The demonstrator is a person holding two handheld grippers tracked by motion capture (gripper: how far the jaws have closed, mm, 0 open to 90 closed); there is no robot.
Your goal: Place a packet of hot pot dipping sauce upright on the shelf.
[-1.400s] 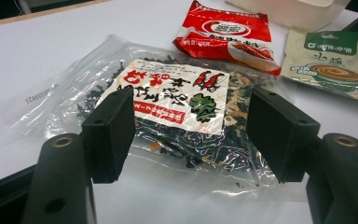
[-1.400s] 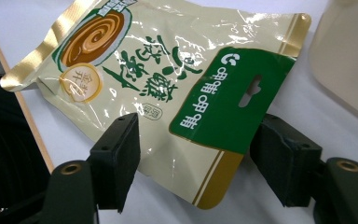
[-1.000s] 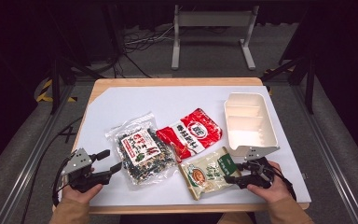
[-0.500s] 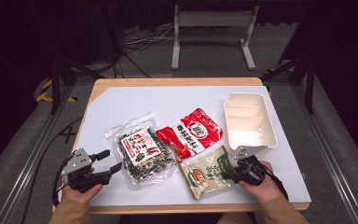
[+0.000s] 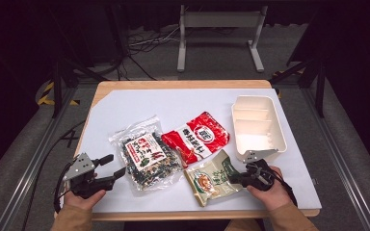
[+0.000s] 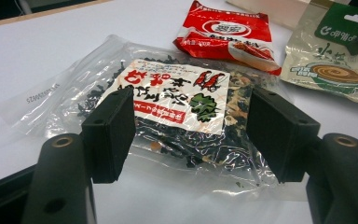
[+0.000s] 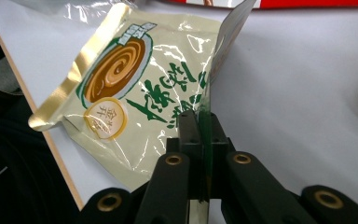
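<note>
- R gripper (image 7: pixel 199 128): jaws just closed, clamped on edge of green-gold pouch (image 5: pixel 214 177), near table (image 5: pixel 183 103) front edge.
- L gripper (image 6: pixel 191 135): jaws apart, nothing gripped, before seaweed bag (image 6: pixel 177 112).
- White tray (image 5: pixel 257 126): compartments bare, just beyond pouch.

red pkt (image 7: pixel 223 3): cut by top edge | green pouch (image 7: pixel 135 88) print: unreadable

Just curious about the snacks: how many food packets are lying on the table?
3. A clear seaweed packet lies toward the left, a red packet in the middle, and a green-and-gold packet near the front right, its edge pinched by the right gripper. None seems hidden.
</note>
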